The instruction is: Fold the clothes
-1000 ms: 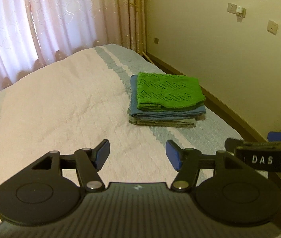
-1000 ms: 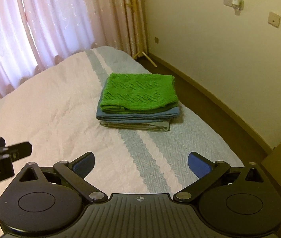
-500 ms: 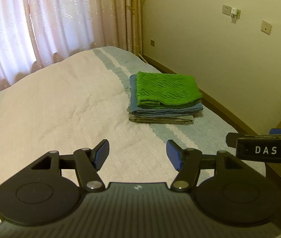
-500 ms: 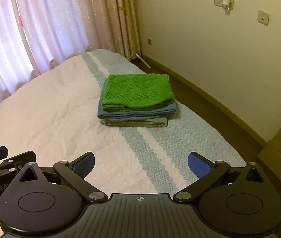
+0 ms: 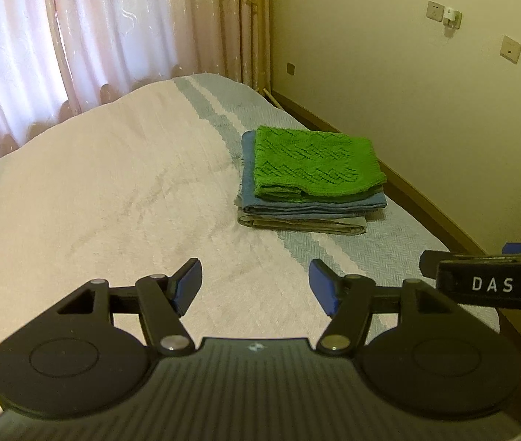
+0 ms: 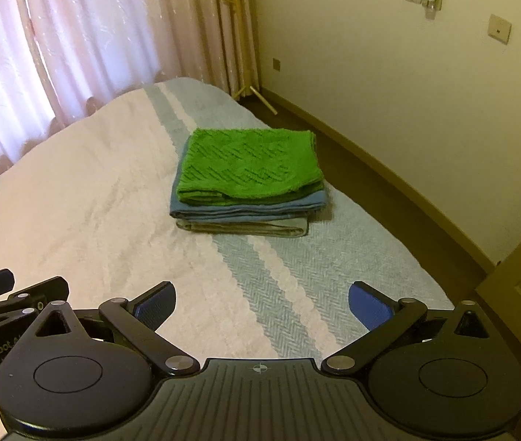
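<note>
Covering most of both views, a bed is seen with a pale pink textured spread and woven grey-blue herringbone stripes. Pink curtains hang behind it, and a cream wall with sockets runs along its right side. A stack of three folded clothes lies on the striped band, well ahead of both tools: green patterned knit on top, blue cloth beneath, greyish cloth lowest. Its folded edges face the cameras; the long axis cannot be told. The left hand-held gripper and right hand-held gripper are spread, nothing between the blue pads.
</note>
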A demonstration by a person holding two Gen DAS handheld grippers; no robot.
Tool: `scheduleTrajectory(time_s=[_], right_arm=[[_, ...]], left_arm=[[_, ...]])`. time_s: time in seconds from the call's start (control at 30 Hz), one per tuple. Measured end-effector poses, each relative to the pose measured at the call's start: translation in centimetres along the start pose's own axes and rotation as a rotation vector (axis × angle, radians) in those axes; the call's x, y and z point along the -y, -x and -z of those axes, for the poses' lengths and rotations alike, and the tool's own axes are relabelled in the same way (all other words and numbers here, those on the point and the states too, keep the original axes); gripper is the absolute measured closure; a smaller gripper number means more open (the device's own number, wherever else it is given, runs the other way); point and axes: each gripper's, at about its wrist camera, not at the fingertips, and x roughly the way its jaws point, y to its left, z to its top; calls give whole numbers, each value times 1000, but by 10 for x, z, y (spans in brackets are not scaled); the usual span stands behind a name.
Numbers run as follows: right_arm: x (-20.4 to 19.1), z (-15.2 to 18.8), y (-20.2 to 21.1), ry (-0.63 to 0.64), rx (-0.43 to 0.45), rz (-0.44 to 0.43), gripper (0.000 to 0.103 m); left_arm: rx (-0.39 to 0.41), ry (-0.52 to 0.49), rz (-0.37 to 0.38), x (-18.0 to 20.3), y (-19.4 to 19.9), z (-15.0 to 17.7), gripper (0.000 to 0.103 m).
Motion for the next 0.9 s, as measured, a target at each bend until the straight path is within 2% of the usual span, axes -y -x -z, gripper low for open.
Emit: scheduleTrajectory(time_s=[0.5, 0.9], right_arm=[[21, -34, -63, 20, -57, -8, 1], [38, -47, -92, 27, -80, -7, 1]], left_arm=[[-60, -4, -19, 12, -54, -27, 42], [-97, -26, -26, 26, -85, -42, 42]])
